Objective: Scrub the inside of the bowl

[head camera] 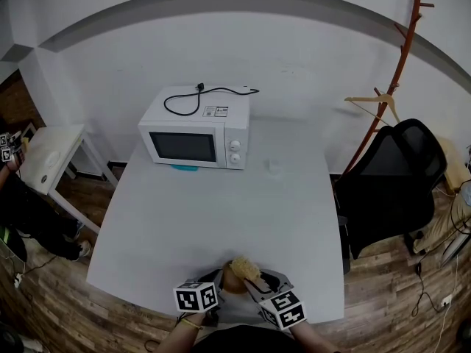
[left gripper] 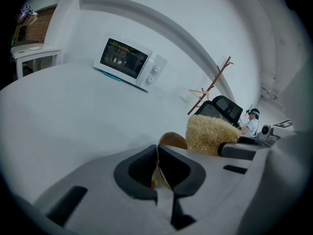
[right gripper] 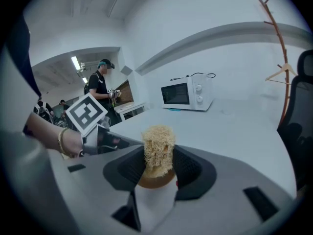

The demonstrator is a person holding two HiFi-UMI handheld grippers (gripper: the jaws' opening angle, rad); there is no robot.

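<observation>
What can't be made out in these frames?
- Bowl inside: right gripper view, the scrubber in the right gripper covers it; head view, too small.
- Bowl's full shape: left gripper view shows only a rim sliver in the left gripper.
- Pale item on the table: head view, too small to identify.
- Blue thing under the microwave: head view, mostly hidden.

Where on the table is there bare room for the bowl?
The table is bare across its middle, between the microwave and the near edge. Right of the microwave lies only a small white object. Crowded: the near edge, where left gripper holds the bowl, right gripper the scrubber.
</observation>
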